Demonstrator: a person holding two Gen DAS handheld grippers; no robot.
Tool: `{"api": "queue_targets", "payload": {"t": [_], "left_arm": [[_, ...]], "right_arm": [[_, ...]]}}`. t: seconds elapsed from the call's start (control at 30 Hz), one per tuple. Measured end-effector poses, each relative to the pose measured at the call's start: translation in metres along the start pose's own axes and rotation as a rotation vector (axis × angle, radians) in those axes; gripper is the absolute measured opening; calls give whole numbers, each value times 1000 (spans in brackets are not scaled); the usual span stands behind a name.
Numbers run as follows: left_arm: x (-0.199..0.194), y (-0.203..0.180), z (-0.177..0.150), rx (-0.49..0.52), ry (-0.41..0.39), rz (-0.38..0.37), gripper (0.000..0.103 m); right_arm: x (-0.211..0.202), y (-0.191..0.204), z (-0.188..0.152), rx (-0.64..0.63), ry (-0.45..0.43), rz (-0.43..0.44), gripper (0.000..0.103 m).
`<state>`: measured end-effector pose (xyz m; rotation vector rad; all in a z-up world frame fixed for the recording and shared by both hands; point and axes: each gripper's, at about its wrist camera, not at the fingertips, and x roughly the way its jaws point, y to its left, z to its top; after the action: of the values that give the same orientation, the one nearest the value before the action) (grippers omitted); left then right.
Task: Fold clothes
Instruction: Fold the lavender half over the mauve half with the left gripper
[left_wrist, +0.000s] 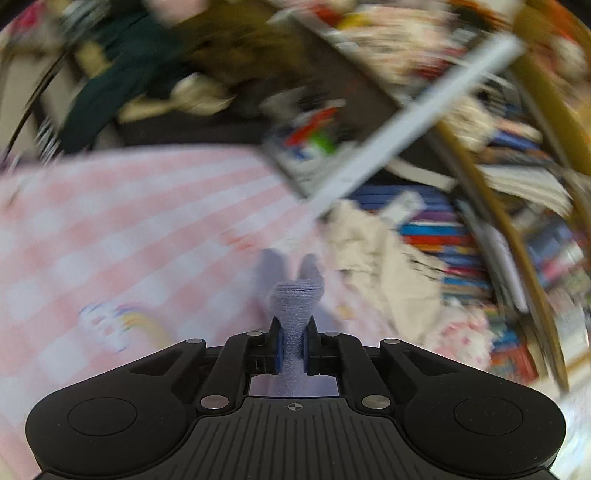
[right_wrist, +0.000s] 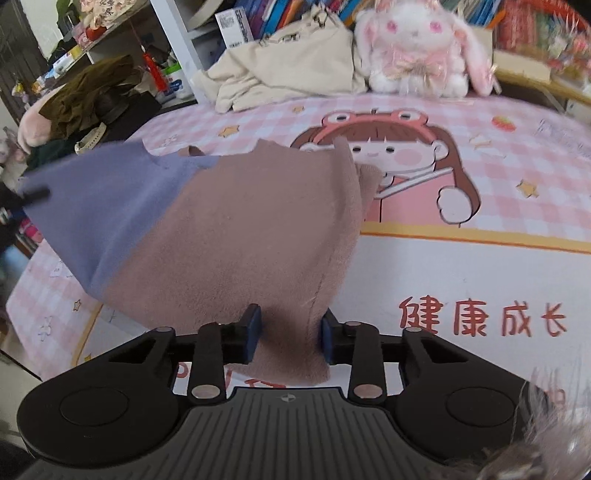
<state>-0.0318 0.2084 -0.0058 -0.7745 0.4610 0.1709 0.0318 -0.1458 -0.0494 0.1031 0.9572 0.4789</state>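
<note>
Pinched between the blue pads of the right gripper (right_wrist: 288, 338), a fold of the soft two-tone knitted garment, dusty pink with a lavender-blue panel (right_wrist: 229, 229), is being held up off the bed. A thick bunch of pink fabric is filling the gap between the jaws, so this gripper is being kept clenched on the cloth.

Lavender-blue knit is likewise being gripped tightly by the left gripper (left_wrist: 293, 350), whose jaws are nearly closed on a narrow twist of it. That view is being heavily smeared by motion, so little else can be told there.

With one end in each gripper, the garment is being stretched in the air above the pink checked cartoon-printed bedsheet (right_wrist: 480, 258), probably so that it can be spread flat before folding is begun.

Well apart, at the head of the bed, a white plush rabbit (right_wrist: 417, 48) and a crumpled cream cloth (right_wrist: 288, 62) are lying beside each other.
</note>
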Motion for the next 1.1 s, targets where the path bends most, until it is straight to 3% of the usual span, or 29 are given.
{"api": "queue_targets", "payload": {"t": [0.13,0.27,0.37,0.47,0.57,0.7,0.77,0.87,0.97,1.07,1.1], "left_arm": [[-12,-69,-14,192,-21,-80,8],[-17,-131,-53,374,21,-158,8],[3,-152,-96,426,170,-181,10],[26,-170,-140,472,326,-201,24],[47,-161,-169,438,446,-149,26],[51,-155,-182,438,445,-136,35],[51,-158,-185,444,450,-134,51],[41,-174,-195,526,450,-148,63],[16,-181,-194,597,437,-194,63],[-10,-175,-171,522,323,-265,60],[-15,-170,-162,495,273,-260,58]], "right_arm": [[3,-13,2,11,19,62,29],[3,-19,1,-9,21,106,29],[2,-23,2,-28,25,138,29],[-4,-37,-1,-19,44,177,30],[-18,-56,-9,-21,47,174,34],[-33,-78,-12,-6,48,176,38],[-40,-86,-8,8,37,176,39],[-52,-99,3,43,-2,176,40],[-55,-111,23,118,-33,231,45],[-42,-107,44,174,-7,321,61],[-35,-104,49,185,10,347,62]]}}
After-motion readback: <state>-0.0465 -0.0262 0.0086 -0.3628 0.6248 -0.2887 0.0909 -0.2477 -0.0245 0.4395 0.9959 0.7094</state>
